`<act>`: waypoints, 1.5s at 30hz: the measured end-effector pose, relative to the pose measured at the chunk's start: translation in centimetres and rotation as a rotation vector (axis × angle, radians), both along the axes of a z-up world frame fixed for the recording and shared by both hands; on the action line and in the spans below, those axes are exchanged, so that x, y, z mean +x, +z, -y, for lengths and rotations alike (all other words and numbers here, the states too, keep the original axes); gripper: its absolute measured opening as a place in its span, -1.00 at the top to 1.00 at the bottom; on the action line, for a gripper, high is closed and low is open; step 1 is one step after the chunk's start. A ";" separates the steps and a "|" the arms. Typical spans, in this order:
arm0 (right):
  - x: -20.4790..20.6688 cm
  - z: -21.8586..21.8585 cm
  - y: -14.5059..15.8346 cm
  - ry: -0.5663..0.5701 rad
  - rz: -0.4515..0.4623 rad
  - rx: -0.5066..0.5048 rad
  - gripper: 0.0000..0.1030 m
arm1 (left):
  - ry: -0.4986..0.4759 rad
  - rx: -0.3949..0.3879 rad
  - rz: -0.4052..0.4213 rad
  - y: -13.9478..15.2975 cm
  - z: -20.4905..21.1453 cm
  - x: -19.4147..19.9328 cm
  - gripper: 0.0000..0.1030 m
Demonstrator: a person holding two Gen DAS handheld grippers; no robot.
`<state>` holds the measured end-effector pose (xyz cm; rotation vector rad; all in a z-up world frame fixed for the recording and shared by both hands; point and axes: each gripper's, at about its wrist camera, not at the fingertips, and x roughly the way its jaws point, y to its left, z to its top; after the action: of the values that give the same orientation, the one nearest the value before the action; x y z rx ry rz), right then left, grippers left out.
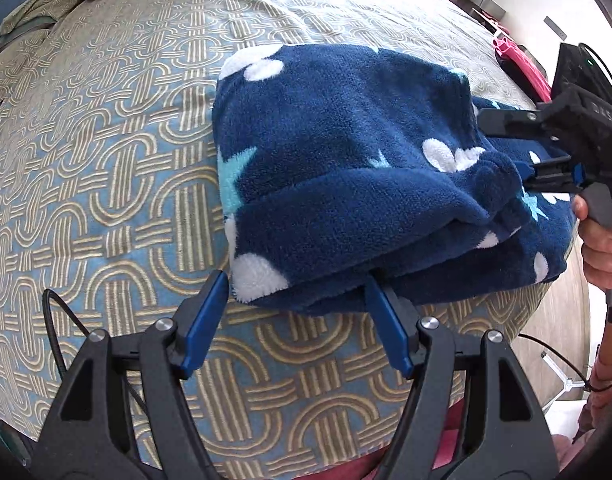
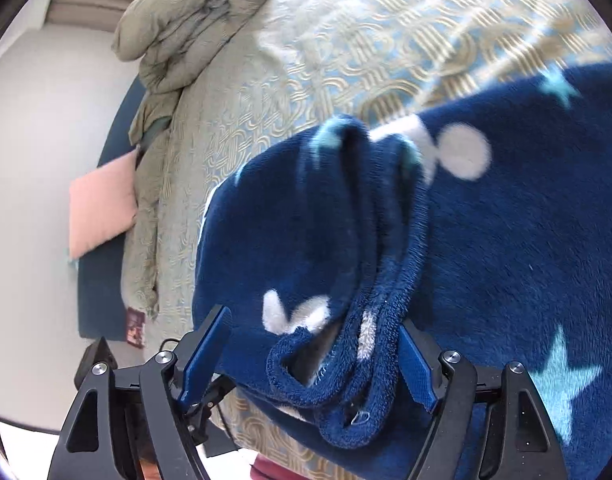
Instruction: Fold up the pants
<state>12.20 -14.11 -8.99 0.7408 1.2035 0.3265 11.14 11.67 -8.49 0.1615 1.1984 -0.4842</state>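
The pants (image 1: 346, 184) are dark blue fleece with white hearts and pale blue stars. They lie folded in a thick bundle on the bed. My left gripper (image 1: 296, 284) is open at the bundle's near edge, its right finger (image 1: 386, 328) touching the lowest layer. My right gripper (image 1: 526, 178) reaches in from the right at an upper fold. In the right wrist view the pants (image 2: 486, 260) fill the frame and my right gripper (image 2: 314, 340) stands open, with a rolled hem (image 2: 346, 380) hanging loosely between its fingers.
The bed cover (image 1: 126, 200) has a blue and tan loop pattern. A bunched green quilt (image 2: 178, 32) lies at the head end, with a pink pillow (image 2: 102, 204) beside it. Pink cloth (image 1: 518, 56) and a shelf sit beyond the bed's far right edge.
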 end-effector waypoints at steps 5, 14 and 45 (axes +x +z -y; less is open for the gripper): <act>2.2 -0.6 -1.8 0.000 -0.072 0.006 -0.23 | -0.011 0.022 -0.012 -0.6 0.3 -0.2 -0.38; 0.4 -1.3 6.7 0.040 0.191 -0.089 0.74 | 0.079 -0.005 -0.038 -0.9 -0.1 0.7 -0.38; -3.7 9.9 2.2 -0.059 0.044 -0.229 0.54 | -0.045 -0.029 -0.010 0.9 3.9 -0.5 0.05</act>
<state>8.53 -24.00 -6.77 0.5666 1.1530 0.1516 10.62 7.79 -7.62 0.1618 1.1992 -0.5418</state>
